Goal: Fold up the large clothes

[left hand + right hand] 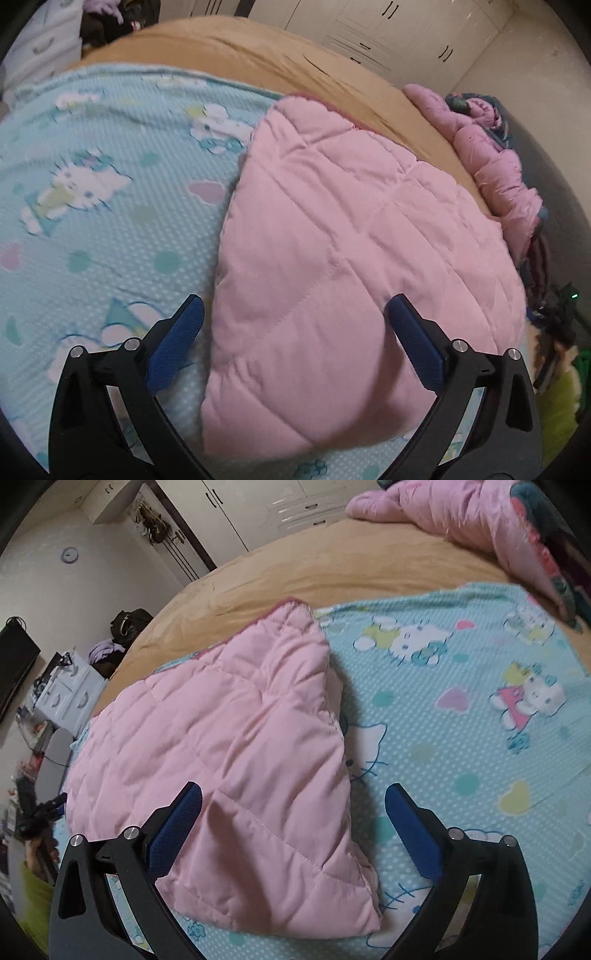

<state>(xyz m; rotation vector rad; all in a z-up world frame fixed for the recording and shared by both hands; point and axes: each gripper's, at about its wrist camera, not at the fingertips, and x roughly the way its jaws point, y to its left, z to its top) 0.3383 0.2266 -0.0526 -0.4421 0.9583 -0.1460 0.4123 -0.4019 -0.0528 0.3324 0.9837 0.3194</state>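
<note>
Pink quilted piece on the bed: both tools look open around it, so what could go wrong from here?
1. The pink quilted piece is puffy; with the right tool and left tool open and nothing clamped, its fold may spring apart.
2. It lies on the loose cartoon-print sheet; a low regrasp could pinch that sheet too.

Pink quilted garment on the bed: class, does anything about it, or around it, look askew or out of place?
Nothing looks damaged. The folded pink garment lies askew on the blue cartoon blanket, its far corner spilling onto the tan sheet. A second pink jacket lies crumpled and unfolded at the bed's edge. Both grippers, left and right, are open and empty.
</note>
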